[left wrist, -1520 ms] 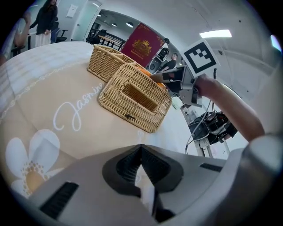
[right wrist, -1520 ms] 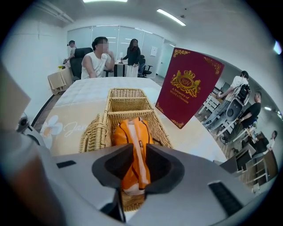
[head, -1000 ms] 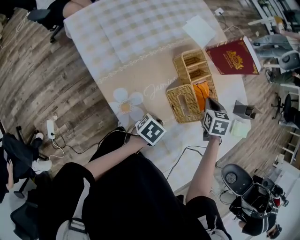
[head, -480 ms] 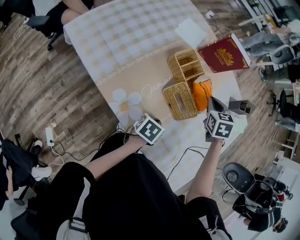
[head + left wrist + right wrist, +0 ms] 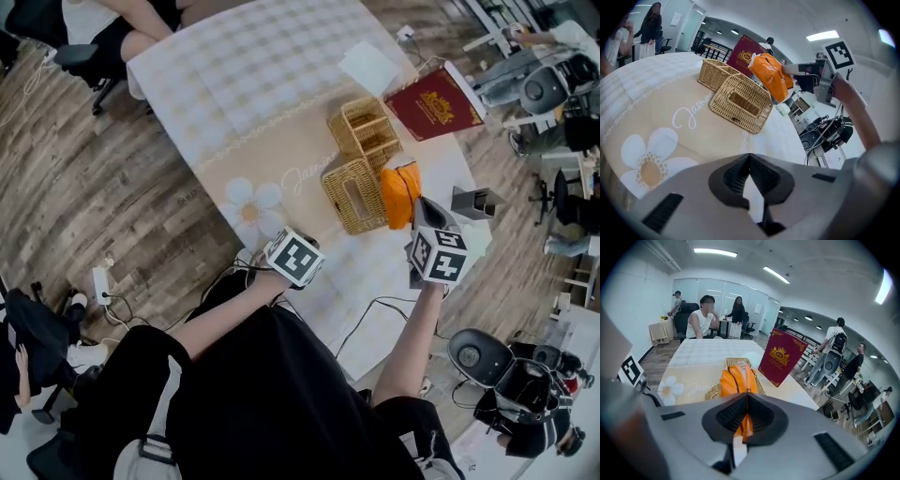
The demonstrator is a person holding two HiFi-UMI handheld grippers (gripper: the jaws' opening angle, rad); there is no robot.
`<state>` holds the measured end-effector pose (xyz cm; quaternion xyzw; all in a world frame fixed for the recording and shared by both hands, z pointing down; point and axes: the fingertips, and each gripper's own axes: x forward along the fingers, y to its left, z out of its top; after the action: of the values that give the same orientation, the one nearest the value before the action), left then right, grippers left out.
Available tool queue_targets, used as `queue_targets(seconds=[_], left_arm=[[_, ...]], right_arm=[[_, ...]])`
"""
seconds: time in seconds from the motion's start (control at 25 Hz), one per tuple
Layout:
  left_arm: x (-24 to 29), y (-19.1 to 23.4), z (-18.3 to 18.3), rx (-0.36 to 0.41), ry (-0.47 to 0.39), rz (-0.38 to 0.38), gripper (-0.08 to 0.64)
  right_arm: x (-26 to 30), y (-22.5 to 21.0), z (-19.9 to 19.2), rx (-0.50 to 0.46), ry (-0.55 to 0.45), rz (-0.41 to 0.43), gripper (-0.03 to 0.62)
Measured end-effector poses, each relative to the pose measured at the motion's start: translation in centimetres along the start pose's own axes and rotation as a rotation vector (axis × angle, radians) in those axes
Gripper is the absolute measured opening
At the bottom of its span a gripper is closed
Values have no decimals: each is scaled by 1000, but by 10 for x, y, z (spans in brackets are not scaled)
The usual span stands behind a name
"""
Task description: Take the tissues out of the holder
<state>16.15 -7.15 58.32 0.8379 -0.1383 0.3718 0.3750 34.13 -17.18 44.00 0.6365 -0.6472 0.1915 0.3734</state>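
The right claw [image 5: 746, 395] is pinching the orange tissue pack [image 5: 399, 191] by its near end, with the two sides pressed tight on it. The pack is hanging in the air just beside the woven holder [image 5: 354, 195]. It looks to be out of the holder, though from above I cannot be sure the two are not touching. The holder is sitting on the table [image 5: 281, 94], next to a flower print. The left claw [image 5: 749, 156] is hovering over the table near that flower, pressed together with nothing in it. A red book [image 5: 433, 101] is lying behind the holder.
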Motion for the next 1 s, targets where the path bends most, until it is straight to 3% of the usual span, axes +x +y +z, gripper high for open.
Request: queue_targets(seconds=[0.44, 1.0], left_arm=[[-3, -15, -17, 1, 3, 0, 0], [-23, -39, -31, -40, -59, 69, 0]], right_arm=[[-34, 37, -9, 9, -21, 48, 17], [-64, 100, -36, 7, -55, 220, 17]])
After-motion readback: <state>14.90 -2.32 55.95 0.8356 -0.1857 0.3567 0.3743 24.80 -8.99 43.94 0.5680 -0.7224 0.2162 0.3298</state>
